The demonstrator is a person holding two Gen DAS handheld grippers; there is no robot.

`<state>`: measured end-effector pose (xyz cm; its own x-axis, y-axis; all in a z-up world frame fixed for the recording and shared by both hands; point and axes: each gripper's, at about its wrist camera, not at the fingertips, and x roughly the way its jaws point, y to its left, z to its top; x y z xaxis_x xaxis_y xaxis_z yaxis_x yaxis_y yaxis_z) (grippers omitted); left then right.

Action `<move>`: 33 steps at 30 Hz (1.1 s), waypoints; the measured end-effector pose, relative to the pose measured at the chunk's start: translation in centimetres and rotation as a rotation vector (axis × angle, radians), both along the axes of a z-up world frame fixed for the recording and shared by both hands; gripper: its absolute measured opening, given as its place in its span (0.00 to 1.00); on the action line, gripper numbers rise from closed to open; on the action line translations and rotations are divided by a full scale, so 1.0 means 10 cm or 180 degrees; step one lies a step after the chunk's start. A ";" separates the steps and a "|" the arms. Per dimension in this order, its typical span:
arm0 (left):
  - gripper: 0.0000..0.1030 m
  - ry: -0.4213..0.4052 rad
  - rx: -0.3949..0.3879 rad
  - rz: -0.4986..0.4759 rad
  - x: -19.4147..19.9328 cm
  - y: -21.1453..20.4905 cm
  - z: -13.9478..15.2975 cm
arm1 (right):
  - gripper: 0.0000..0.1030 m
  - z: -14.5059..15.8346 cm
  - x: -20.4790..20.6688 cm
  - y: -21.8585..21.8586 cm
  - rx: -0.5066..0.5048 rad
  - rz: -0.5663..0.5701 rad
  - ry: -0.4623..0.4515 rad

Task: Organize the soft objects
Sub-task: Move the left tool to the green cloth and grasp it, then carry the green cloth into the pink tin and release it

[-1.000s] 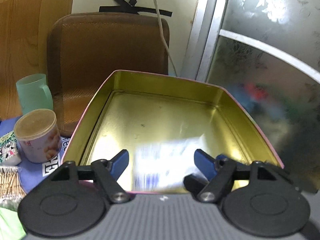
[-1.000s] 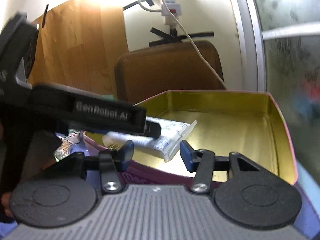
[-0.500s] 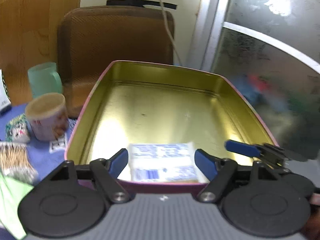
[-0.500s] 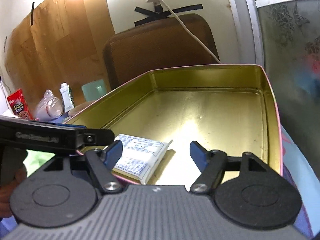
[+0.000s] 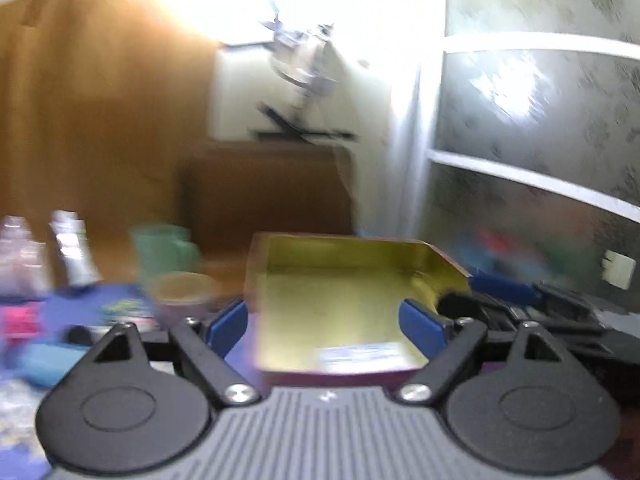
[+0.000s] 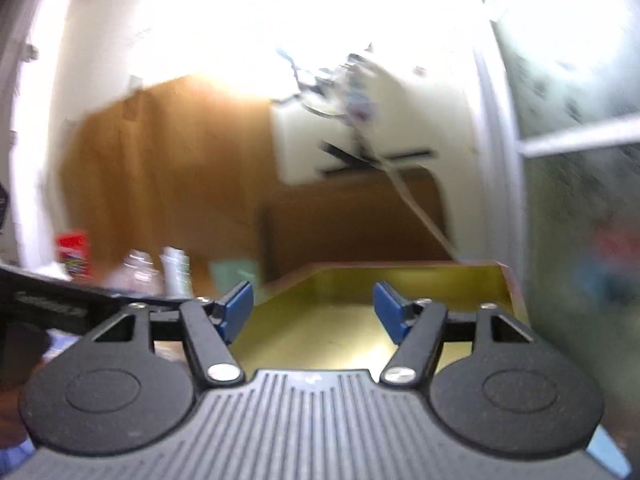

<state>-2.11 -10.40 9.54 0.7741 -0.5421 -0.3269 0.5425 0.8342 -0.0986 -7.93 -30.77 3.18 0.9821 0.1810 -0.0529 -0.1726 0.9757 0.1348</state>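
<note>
A gold-lined tin [image 5: 344, 280] with a pink outside stands on the table. In it, by the near wall, lies a white and blue soft packet [image 5: 360, 354]. My left gripper [image 5: 326, 326] hovers in front of the tin, its jaws opening, with nothing held between the blue pads. In the right wrist view the tin [image 6: 420, 276] lies ahead and lower. My right gripper [image 6: 314, 314] is above its near edge, jaws closing a little on nothing. The packet is hidden there. Both views are blurred by motion.
Left of the tin stand a green mug [image 5: 160, 248], a round tub with a brown lid [image 5: 184, 292] and small bottles [image 5: 72, 252] on a blue cloth. A brown chair back [image 5: 264, 188] is behind. A frosted glass door [image 5: 540, 120] borders the right.
The left gripper let go of the packet, which now rests in the tin's near end. Both grippers have drawn back from the tin and risen.
</note>
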 end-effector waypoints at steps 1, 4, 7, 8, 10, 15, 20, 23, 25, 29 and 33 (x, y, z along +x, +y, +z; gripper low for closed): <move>0.83 0.0025 -0.0022 0.0143 0.00 0.22 -0.03 | 0.65 0.00 0.03 0.18 0.0001 0.0261 0.0082; 0.81 0.0303 -0.0045 0.0575 0.05 0.78 -0.19 | 0.56 -0.10 0.23 0.74 -0.0172 0.0832 0.0402; 0.80 0.0690 -0.0091 0.0913 0.09 1.24 -0.40 | 0.54 -0.26 0.60 1.27 -0.0415 0.0997 0.0705; 0.80 0.0795 -0.0106 0.0978 0.11 1.35 -0.46 | 0.54 -0.31 0.78 1.38 -0.0385 0.0998 0.0814; 0.80 0.0922 -0.0145 0.1062 0.10 1.54 -0.55 | 0.54 -0.40 1.15 1.47 -0.0228 0.0900 0.1072; 0.80 0.1048 -0.0318 0.1103 0.05 1.83 -0.64 | 0.52 -0.63 1.56 1.56 0.0005 0.0775 0.1467; 0.80 0.1088 -0.0613 0.0914 0.08 2.00 -0.62 | 0.09 -0.42 1.13 1.51 0.0058 0.0840 0.1063; 0.80 0.1095 -0.0864 0.0615 0.00 2.05 -0.57 | 0.09 -0.30 0.67 1.66 -0.0261 0.1137 0.0659; 0.80 0.1063 -0.0905 0.0449 -0.06 2.06 -0.53 | 0.09 -0.32 0.38 1.78 -0.0598 0.1319 0.0593; 0.75 0.1133 -0.0671 0.0289 -0.17 1.91 -0.57 | 0.09 -0.59 0.15 2.05 -0.0944 0.1516 0.0800; 0.69 0.1344 -0.0349 0.0346 -0.15 1.74 -0.72 | 0.13 -0.77 0.20 2.14 -0.0876 0.1570 0.1042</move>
